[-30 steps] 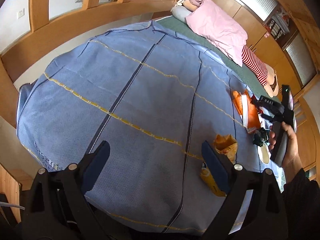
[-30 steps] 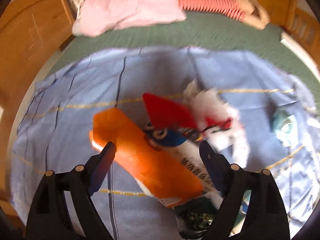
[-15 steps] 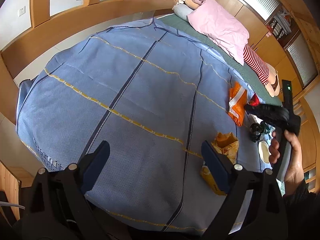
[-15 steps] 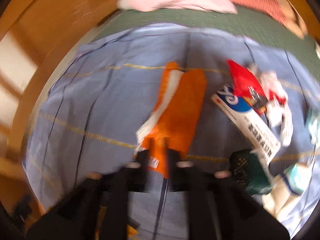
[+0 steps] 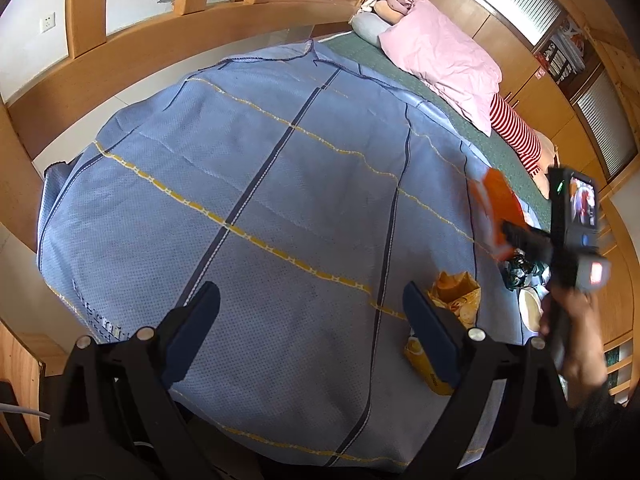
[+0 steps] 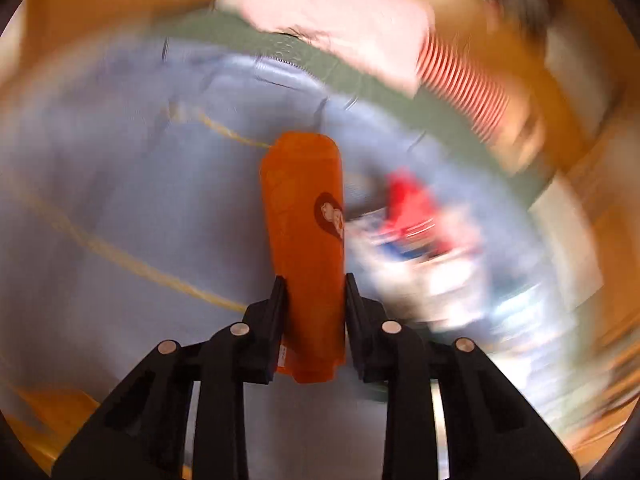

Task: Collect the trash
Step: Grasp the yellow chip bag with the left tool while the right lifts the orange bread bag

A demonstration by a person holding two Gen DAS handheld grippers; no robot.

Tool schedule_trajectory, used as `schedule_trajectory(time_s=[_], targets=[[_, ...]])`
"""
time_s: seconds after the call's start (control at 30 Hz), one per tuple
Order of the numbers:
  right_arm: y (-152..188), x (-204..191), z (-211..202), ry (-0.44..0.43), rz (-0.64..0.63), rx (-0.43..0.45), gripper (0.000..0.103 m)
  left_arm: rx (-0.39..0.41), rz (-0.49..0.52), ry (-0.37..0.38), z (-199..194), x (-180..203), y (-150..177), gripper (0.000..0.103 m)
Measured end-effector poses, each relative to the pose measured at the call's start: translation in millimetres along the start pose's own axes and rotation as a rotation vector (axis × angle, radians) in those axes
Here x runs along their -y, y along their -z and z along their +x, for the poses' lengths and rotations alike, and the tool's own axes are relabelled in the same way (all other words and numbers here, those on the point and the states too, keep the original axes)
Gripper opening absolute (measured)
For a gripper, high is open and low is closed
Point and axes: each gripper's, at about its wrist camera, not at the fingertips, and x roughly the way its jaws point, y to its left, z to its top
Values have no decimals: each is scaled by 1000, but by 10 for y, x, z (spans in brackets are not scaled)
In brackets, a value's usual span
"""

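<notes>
Gripping orange wrapper [image 6: 304, 240], label seemingly unreadable

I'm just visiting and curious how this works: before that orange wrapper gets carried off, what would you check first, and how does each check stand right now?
1. Right gripper closed on the orange wrapper: ok, its jaws have just been closing and both pads press its sides.
2. Wrapper lifted off the blue bedspread: cannot tell, the right wrist view is blurred.
3. Nothing else caught in the grip: ok, only the wrapper sits between the pads.
4. Left gripper free: ok, open and empty above the bedspread.
5. Other trash accounted for: not ok, the yellow snack bag is uncollected.
6. Bin location: cannot tell, none in view.
</notes>
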Motion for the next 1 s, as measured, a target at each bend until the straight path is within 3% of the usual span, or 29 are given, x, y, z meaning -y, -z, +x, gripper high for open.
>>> schedule_trajectory(time_s=[0.07,0.1,0.17,0.23,0.27,0.33,0.43,0.6,0.7,0.8,0.9,1.0], targets=[[162,-130,-97,148,-160,-4,29,-1,-2,1,-4,-8,1,92],[273,-171,-102,120,-213,-42,30,-1,-5,0,-7,-13,1,92],[446,-166,-143,-102,-222,-103,37,1,-12,0,-17,-31,7,92],[542,-50,-214,-360,-140,-127,51,1,-14,0,-20,-42,11,92],[567,37,-240,-467,-75,-125,64,-1,-14,-1,-19,-40,15,92],[569,252,-242,-551,67,-92,68,-4,-13,-2,-10,-38,16,92],[533,470,-99,-542,204,-72,79,-10,-16,1,11,-35,18,92],[390,362,145,-605,299,-112,80,-23,-21,2,58,-37,19,92],[329,132,107,-575,229,-91,79,-25,-27,1,64,-43,11,92],[280,32,103,-478,141,-48,79,-31,-23,7,67,-32,16,92],[217,136,131,-527,182,-11,84,-32,-25,9,70,-32,21,92],[199,124,325,-541,178,-72,85,-49,-26,26,94,-20,28,92]])
